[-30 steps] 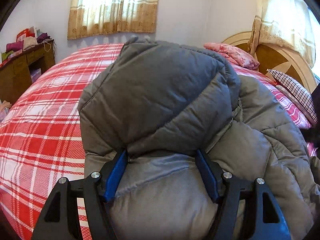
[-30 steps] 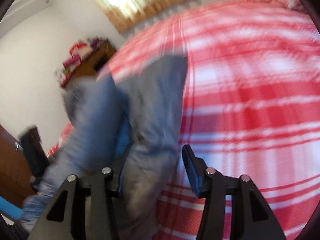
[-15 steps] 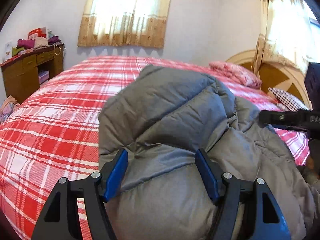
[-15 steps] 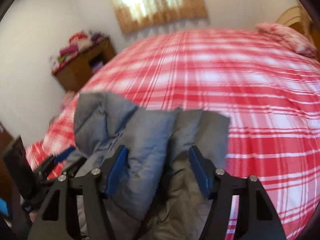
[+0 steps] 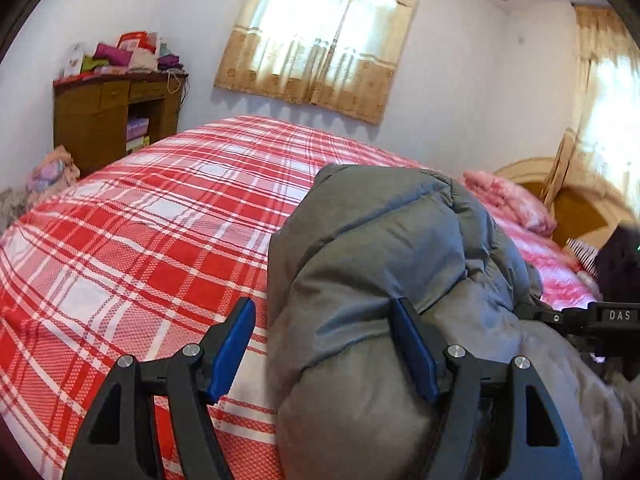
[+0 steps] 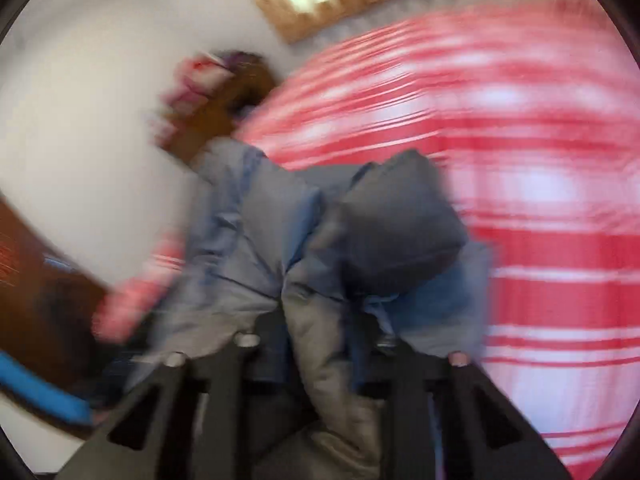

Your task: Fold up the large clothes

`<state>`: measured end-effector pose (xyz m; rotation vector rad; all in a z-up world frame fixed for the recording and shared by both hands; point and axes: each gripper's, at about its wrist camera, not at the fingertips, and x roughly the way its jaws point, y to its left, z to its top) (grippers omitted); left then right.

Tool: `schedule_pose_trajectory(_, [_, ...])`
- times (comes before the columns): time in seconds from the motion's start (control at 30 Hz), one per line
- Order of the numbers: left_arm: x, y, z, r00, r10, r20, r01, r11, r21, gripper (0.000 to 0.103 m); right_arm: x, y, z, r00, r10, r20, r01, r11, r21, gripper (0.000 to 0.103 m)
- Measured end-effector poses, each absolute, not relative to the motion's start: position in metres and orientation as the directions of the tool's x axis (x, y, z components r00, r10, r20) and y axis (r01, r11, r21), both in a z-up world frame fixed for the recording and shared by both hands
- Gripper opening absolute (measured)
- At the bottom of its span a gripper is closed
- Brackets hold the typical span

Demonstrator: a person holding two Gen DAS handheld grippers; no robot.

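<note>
A wide bed [image 5: 132, 248] under a red-and-white plaid cover filled most of both views, running back toward a white wall with a curtained window [image 5: 320, 40]. On the near right part of that cover lay the task's thing, a grey puffer jacket [image 5: 380, 264], bunched into a thick padded mound with its hood-like upper fold raised above the plaid. In the right wrist view the same jacket [image 6: 320, 240] appeared heavily blurred, heaped in front of the camera with the plaid cover beyond it. A wooden headboard [image 5: 576, 200] stood at the far right, with a pink quilt [image 5: 508, 200] lying folded in front of it. Against the left wall stood a brown wooden cabinet [image 5: 100, 116] with a pile of coloured cloth on top. The left gripper [image 5: 324, 338] had its blue-padded jaws spread apart; the right-hand pad touched the jacket's side, while the left-hand pad hung over bare plaid, so nothing was pinched. The right gripper [image 6: 320, 344] had its jaws drawn close on a fold of the jacket, which ran down between them, though blur hid the pads themselves.
</note>
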<state>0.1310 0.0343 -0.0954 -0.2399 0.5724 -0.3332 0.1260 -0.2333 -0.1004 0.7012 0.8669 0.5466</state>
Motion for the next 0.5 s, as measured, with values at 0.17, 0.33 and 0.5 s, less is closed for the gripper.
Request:
schedule_pose_trajectory(0.17, [0.143, 0.017, -0.098, 0.738, -0.462, -0.492, 0.301, 0.877, -0.374, 0.071, 0.124, -0.289, -0.195, 0.555, 0.783, -0.281, 0.056, 0.302, 0.952, 0.011])
schedule_pose_trajectory(0.33, [0.15, -0.054, -0.112, 0.702, -0.372, -0.607, 0.341, 0.924, -0.172, 0.071, 0.112, -0.294, -0.193, 0.578, 0.74, -0.344, 0.047, 0.391, 0.919, 0.01])
schedule_pose_trajectory(0.5, [0.158, -0.08, -0.135, 0.697, -0.292, -0.655, 0.333, 0.941, -0.065, 0.074, 0.107, -0.299, -0.187, 0.572, 0.721, -0.392, 0.055, 0.443, 0.895, 0.009])
